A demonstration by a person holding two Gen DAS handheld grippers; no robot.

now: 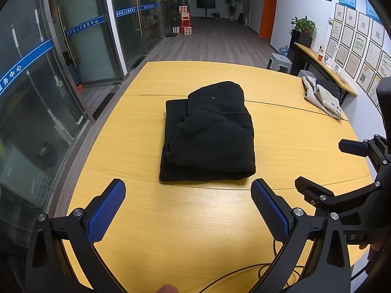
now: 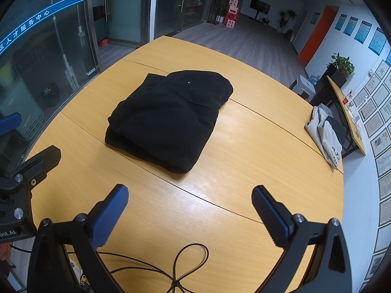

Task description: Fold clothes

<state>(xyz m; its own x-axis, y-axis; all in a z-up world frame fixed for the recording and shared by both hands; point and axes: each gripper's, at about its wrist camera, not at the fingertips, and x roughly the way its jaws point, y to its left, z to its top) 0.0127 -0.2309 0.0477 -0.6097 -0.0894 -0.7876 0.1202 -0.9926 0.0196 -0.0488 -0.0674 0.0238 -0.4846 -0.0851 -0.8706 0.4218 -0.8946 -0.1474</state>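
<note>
A black fleece garment (image 1: 209,134) lies folded in a thick stack in the middle of the yellow wooden table (image 1: 151,219); it also shows in the right wrist view (image 2: 168,117). My left gripper (image 1: 188,207) is open and empty, held above the table just short of the garment's near edge. My right gripper (image 2: 190,212) is open and empty, also back from the garment. The right gripper's fingers (image 1: 352,146) show at the right edge of the left wrist view. The left gripper's fingers (image 2: 36,163) show at the left edge of the right wrist view.
A beige and dark garment (image 1: 322,96) lies crumpled at the table's far right edge, also in the right wrist view (image 2: 327,134). A thin black cable (image 2: 185,261) loops on the table near me. Glass doors stand to the left, a side counter (image 1: 325,67) to the right.
</note>
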